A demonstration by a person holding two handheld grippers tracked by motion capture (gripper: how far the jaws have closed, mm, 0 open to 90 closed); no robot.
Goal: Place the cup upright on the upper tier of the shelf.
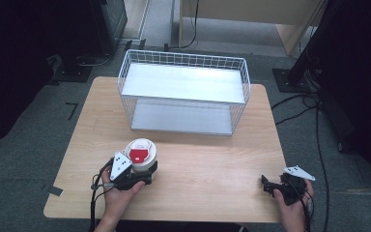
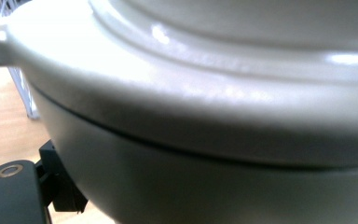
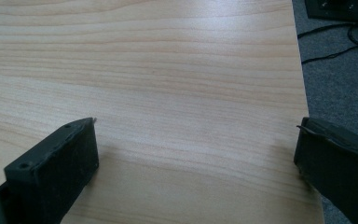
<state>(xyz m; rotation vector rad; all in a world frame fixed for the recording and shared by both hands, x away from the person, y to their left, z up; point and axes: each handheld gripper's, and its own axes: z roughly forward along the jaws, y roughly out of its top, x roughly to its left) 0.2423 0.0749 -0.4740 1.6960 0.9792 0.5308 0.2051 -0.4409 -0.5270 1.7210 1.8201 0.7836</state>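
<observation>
A round white container (image 1: 141,153) with a red label on its lid stands on the wooden table (image 1: 212,159) at the front left. My left gripper (image 1: 142,173) reaches it from the near side, held by a hand, and looks shut on its lower body. In the left gripper view the container (image 2: 205,116) is pressed up close, with one black finger (image 2: 14,191) beside it at the lower left; the other finger is hidden. My right gripper (image 1: 266,184) sits low at the table's front right. It is open (image 3: 196,140), with bare wood between its fingers.
A white wire basket (image 1: 183,54) with a pale flat bottom stands at the back middle of the table. Dark stands and cables lie on the grey floor to the right, past the table's edge (image 3: 303,93).
</observation>
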